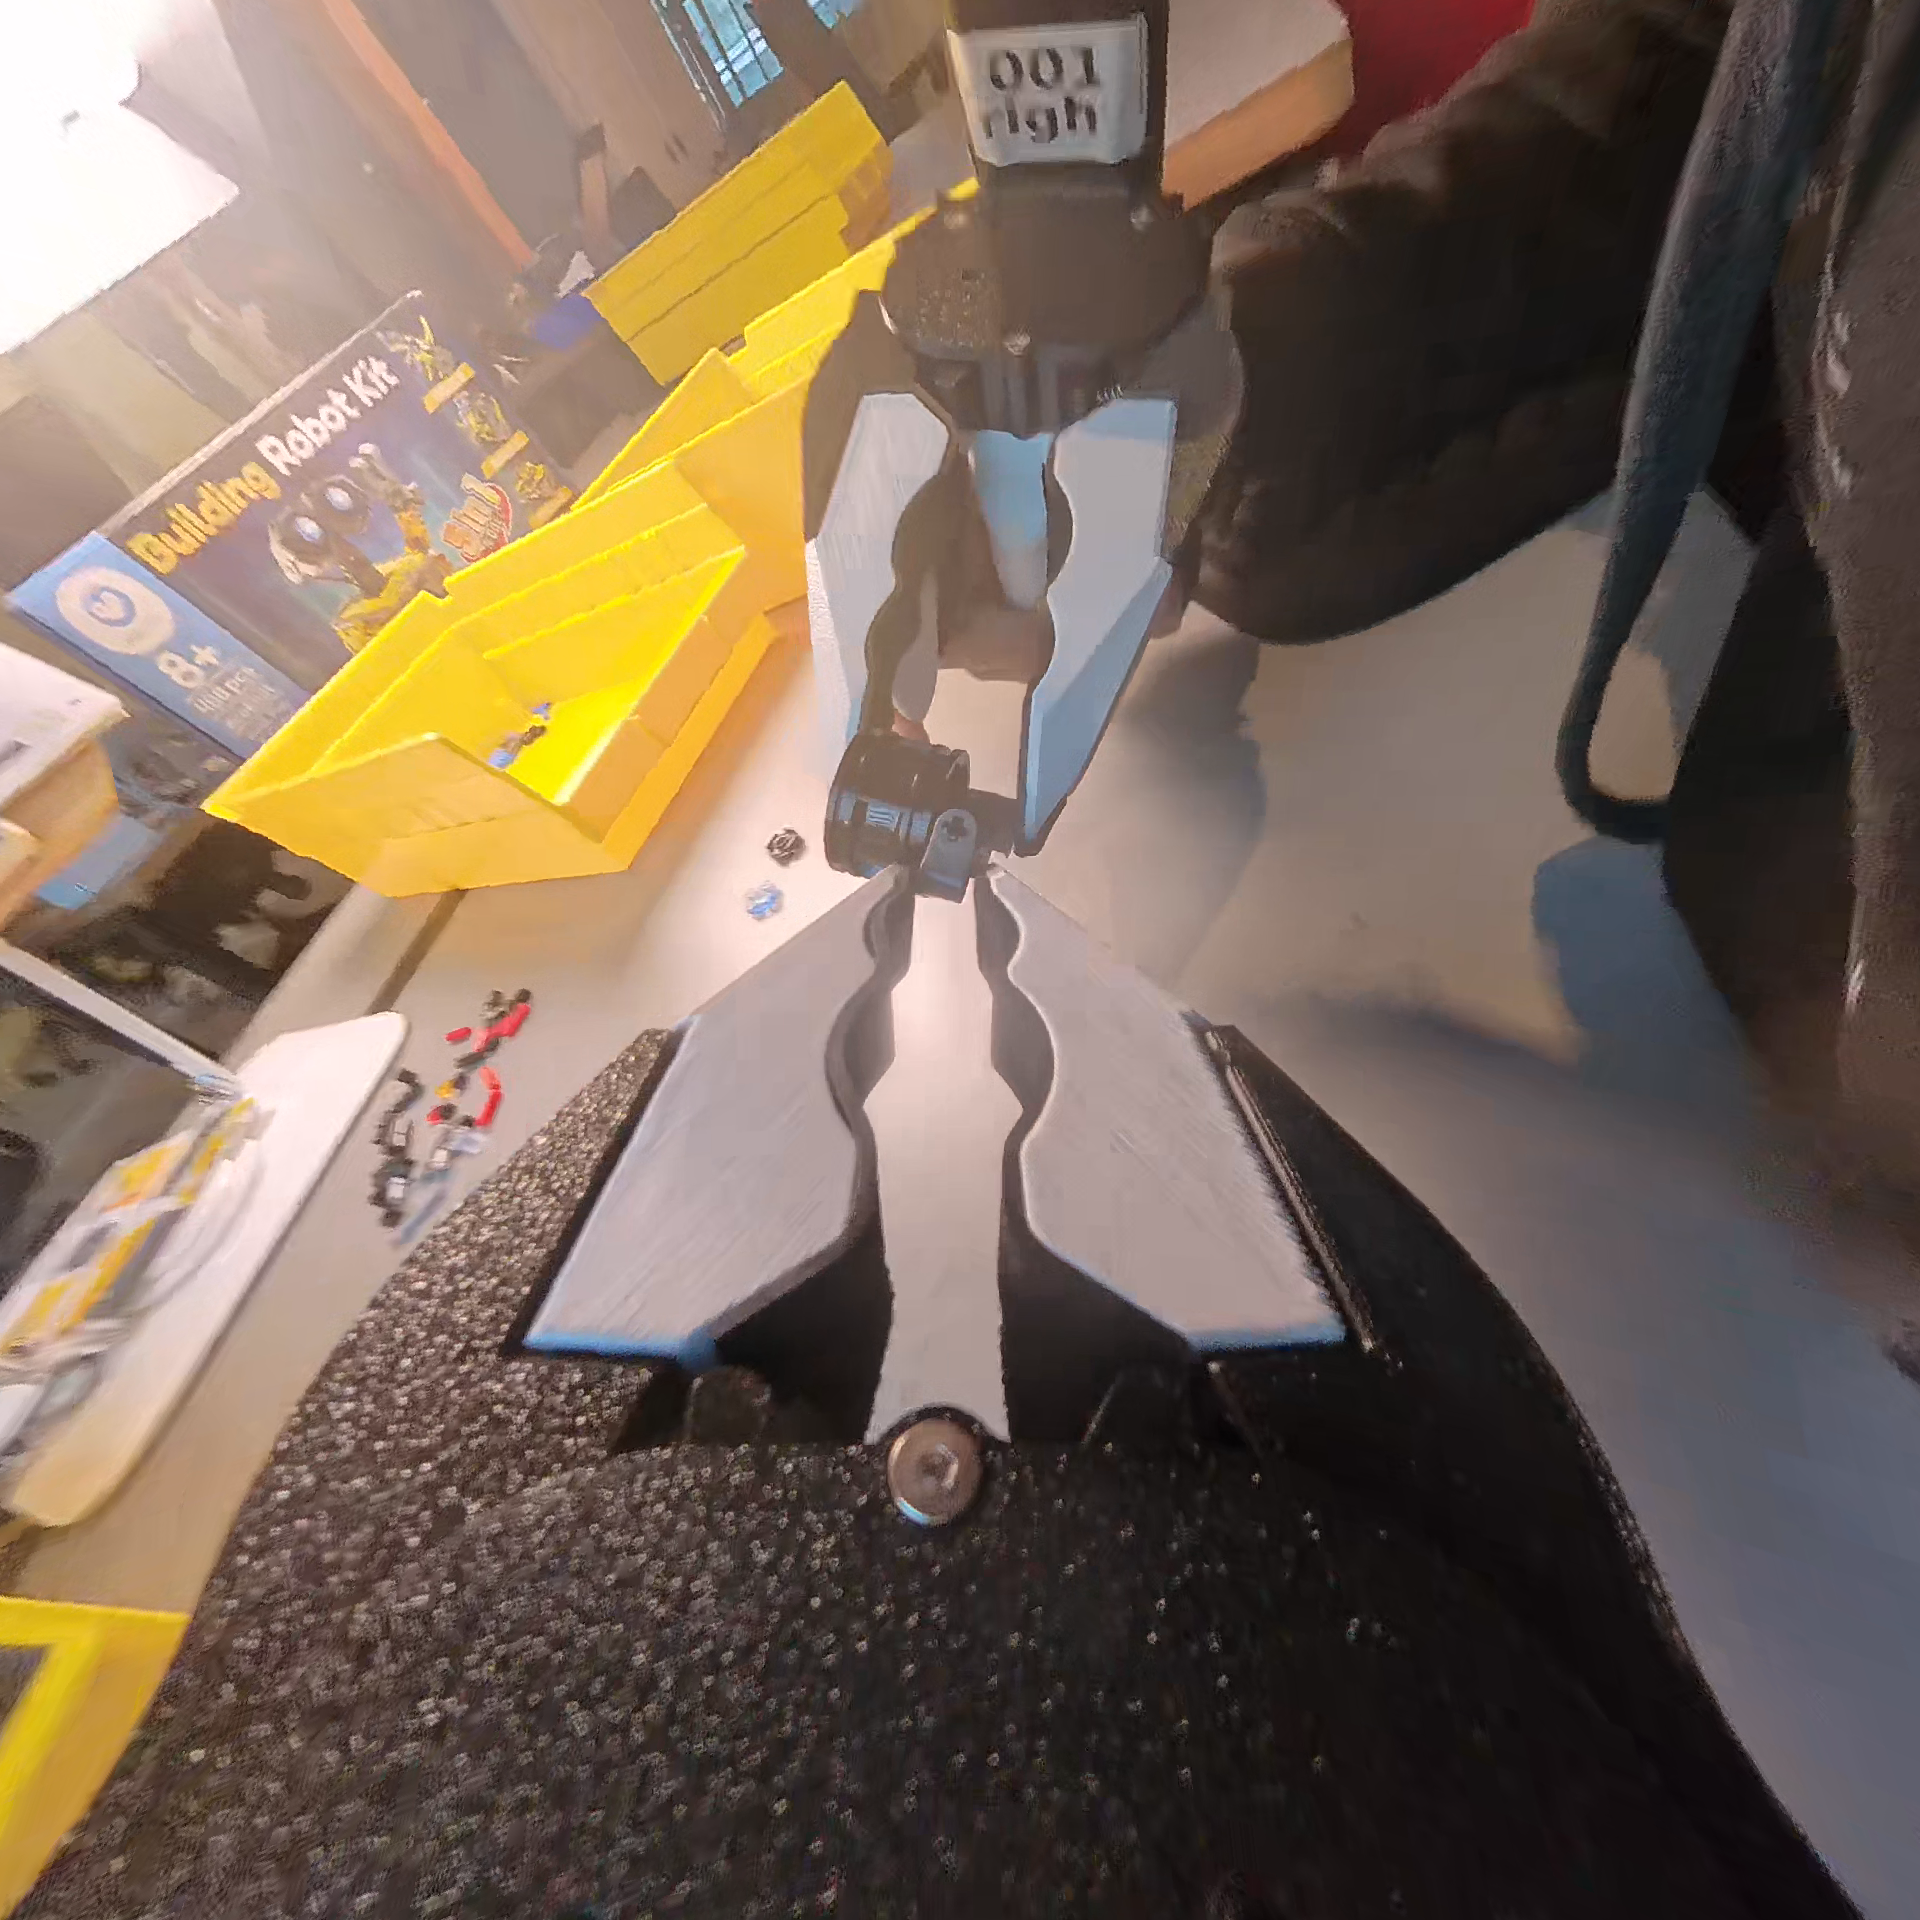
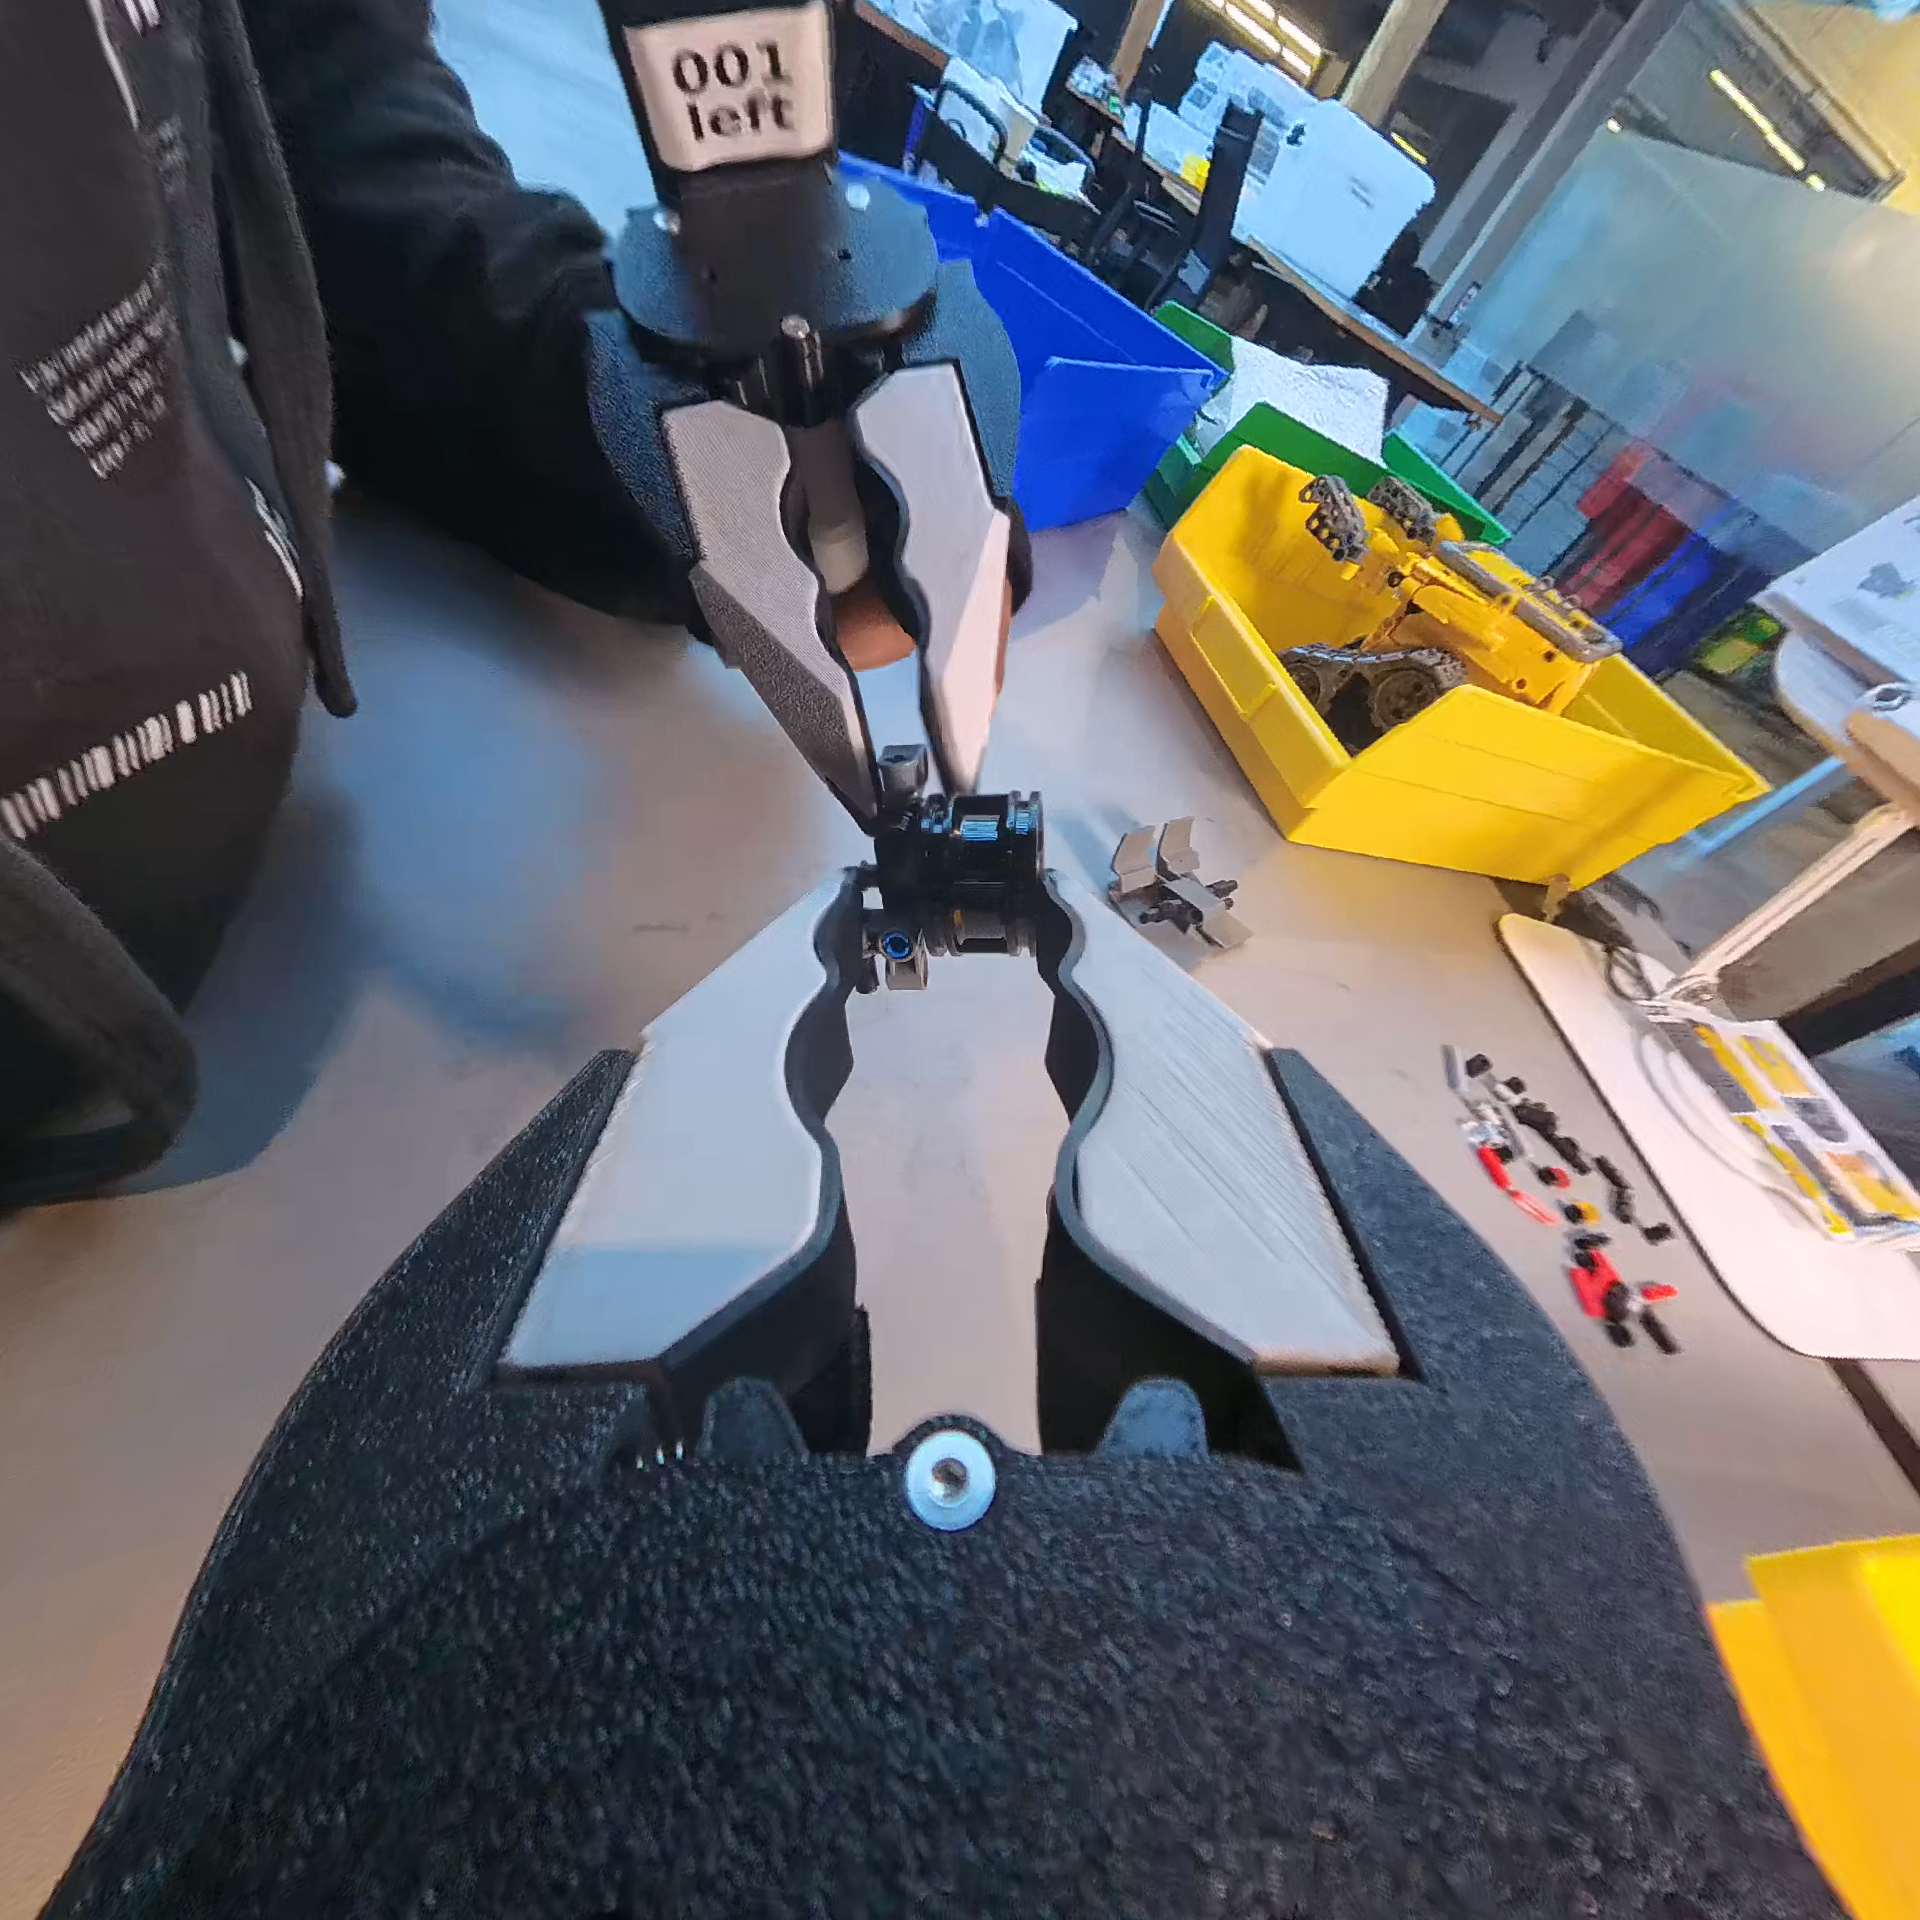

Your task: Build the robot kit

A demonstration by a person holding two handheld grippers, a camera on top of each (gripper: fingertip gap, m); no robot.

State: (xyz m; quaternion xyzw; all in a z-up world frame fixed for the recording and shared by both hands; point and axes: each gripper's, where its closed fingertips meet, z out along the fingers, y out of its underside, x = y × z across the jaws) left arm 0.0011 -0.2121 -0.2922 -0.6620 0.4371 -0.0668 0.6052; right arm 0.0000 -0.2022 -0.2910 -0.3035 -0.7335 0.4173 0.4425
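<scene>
A small black brick assembly (image 2: 961, 847) with a blue pin and grey connectors hangs above the grey table (image 2: 520, 831), between the two grippers. My right gripper (image 2: 951, 899) is shut on its black body from both sides. My left gripper (image 1: 948, 883) comes from the opposite side and is shut on a small grey connector (image 1: 951, 836) that sticks out of the assembly (image 1: 894, 805). In the right wrist view the left gripper (image 2: 916, 795) pinches this grey piece (image 2: 902, 769) at the top. In the left wrist view the right gripper (image 1: 956, 784) reaches down from above.
Yellow bins (image 1: 468, 727) and a boxed building kit (image 1: 291, 520) stand on the left. A yellow bin (image 2: 1507, 790) holds a yellow tracked model (image 2: 1455, 623); blue (image 2: 1081, 395) and green (image 2: 1278, 431) bins stand behind. A grey part (image 2: 1174, 883), loose small pieces (image 2: 1558, 1195) and a booklet (image 2: 1766, 1143) lie nearby. Left and right tips are no more than a few centimetres apart.
</scene>
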